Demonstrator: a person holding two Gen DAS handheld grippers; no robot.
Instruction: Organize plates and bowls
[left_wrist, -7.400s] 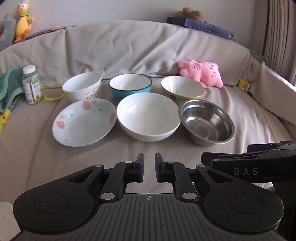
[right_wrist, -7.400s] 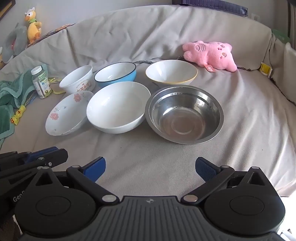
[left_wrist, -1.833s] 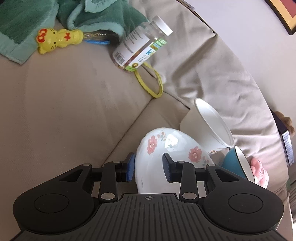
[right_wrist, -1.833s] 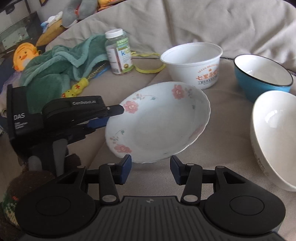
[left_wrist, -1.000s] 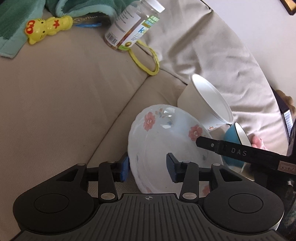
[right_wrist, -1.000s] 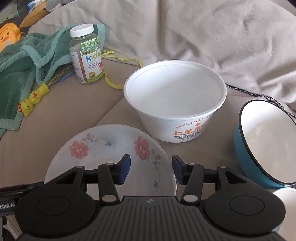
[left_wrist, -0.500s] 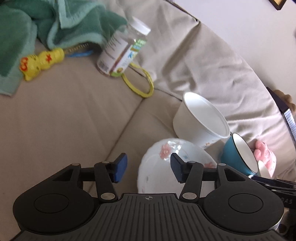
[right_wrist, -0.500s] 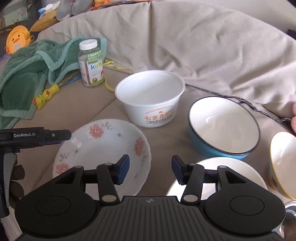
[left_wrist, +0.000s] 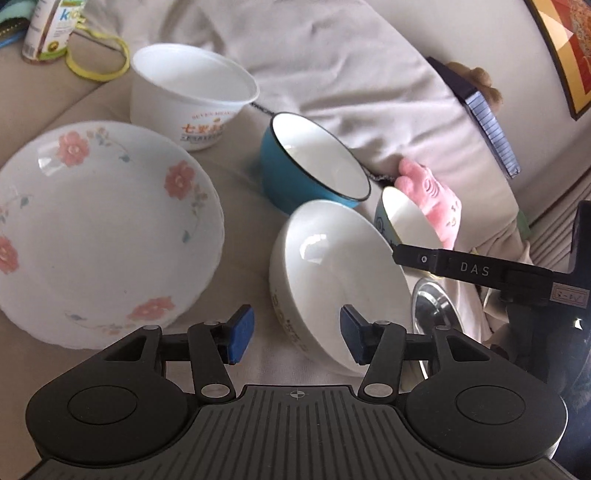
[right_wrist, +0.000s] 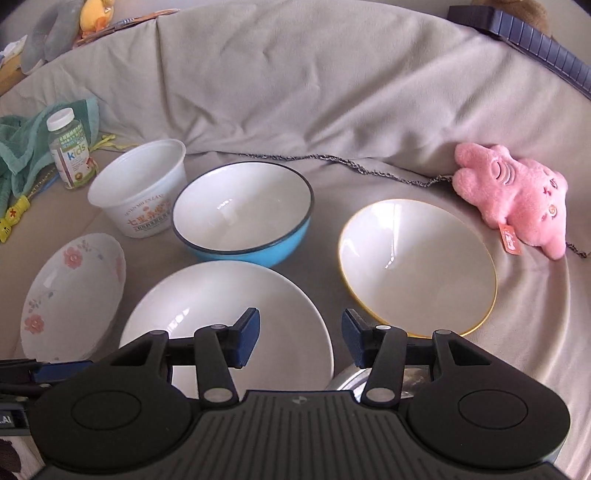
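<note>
Both tongs are standing wide, holding nothing: left tongs (left_wrist: 293, 334), right tongs (right_wrist: 300, 338). The flowered plate (left_wrist: 99, 229) is lying at ten o'clock on the sofa cover (right_wrist: 295, 92). The right tongs are hiding most of the steel bowl (right_wrist: 349, 380).

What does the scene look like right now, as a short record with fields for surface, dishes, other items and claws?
surface: beige sofa cover
dishes: floral plate; white printed tub; blue bowl; plain white bowl; yellow-rimmed bowl; steel bowl, mostly hidden
other items: pink plush; vitamin bottle; green towel
left claw: open, empty
right claw: open, empty
</note>
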